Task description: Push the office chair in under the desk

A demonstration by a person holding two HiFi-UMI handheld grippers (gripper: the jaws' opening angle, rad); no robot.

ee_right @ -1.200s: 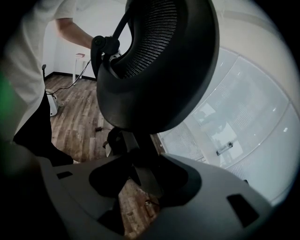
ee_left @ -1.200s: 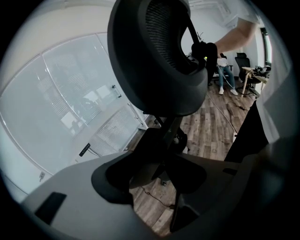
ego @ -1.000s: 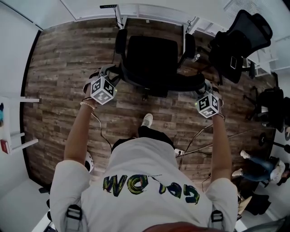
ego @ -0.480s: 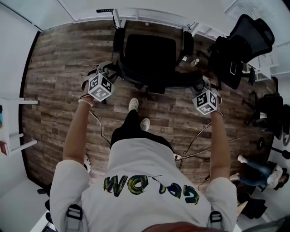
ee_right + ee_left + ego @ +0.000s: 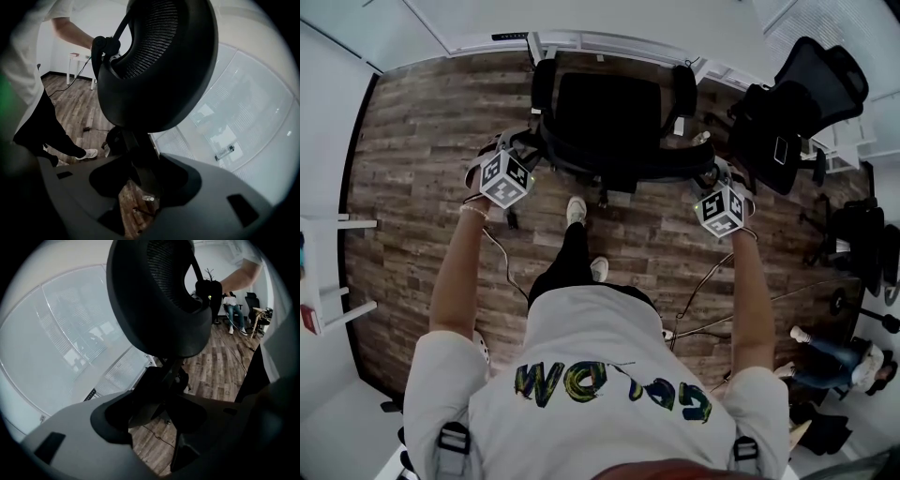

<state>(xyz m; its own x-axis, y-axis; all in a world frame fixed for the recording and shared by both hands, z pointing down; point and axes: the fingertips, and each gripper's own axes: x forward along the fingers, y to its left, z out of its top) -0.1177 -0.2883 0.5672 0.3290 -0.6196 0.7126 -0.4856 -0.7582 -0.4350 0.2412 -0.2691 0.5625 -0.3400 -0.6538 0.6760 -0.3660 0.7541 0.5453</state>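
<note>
The black office chair [image 5: 614,117] stands on the wood floor with its seat toward the white desk [image 5: 609,17] at the top of the head view. Its armrests reach the desk's edge. My left gripper [image 5: 530,150] clamps the left side edge of the backrest [image 5: 159,291], and the frame's dark strut fills the gap between its jaws [image 5: 159,413]. On the opposite edge sits my right gripper [image 5: 708,176], with the backrest [image 5: 159,61] looming above and the strut between its jaws [image 5: 140,180]. Each gripper view shows the other gripper on the backrest's far rim.
A second black chair [image 5: 797,94] stands close at the right, and another [image 5: 862,234] further right. Cables [image 5: 712,291] trail over the floor behind my right arm. A white table [image 5: 328,272] is at the left edge. A seated person's legs [image 5: 834,352] show at the lower right.
The chair and both grippers have moved toward the desk. The person has stepped forward, one foot now just behind the chair's base.
</note>
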